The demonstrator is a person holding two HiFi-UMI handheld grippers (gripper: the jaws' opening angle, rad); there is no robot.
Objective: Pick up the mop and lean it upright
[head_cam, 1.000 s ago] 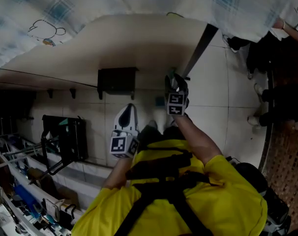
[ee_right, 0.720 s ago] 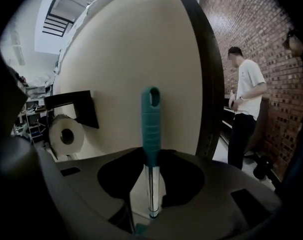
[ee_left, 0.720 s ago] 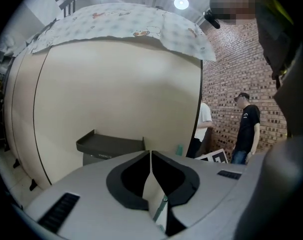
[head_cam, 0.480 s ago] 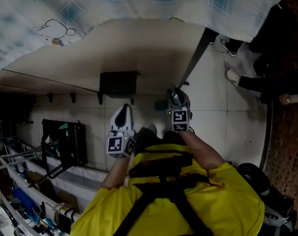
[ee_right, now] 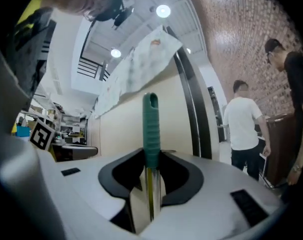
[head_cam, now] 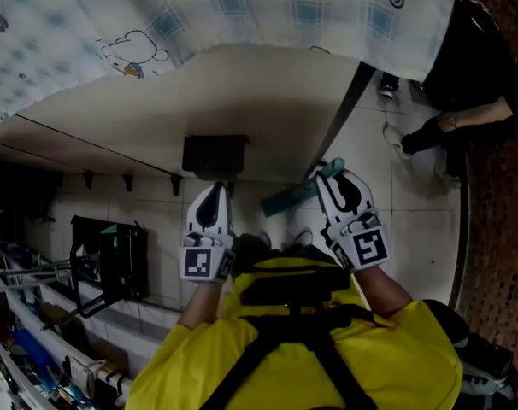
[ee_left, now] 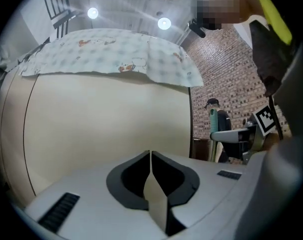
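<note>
**Grip status and handling notes**

Left tongs (ee_left: 150, 156) are sitting closed and empty, beside the right pair. Right tongs (ee_right: 150, 160) are gripping the mop (ee_right: 150, 144) where its chrome shaft (ee_right: 150, 194) meets the ribbed green grip (ee_right: 150, 119). Judgement: light, stiff pole; chrome likely slippery, so the ribbed grip is offering the surer hold.

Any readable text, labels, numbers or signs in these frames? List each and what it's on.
No readable text in any view.
Left cube, right cube: black-and-white square marker patterns only, no characters.
Cloth: cartoon drawings and a swirl, no words.
</note>
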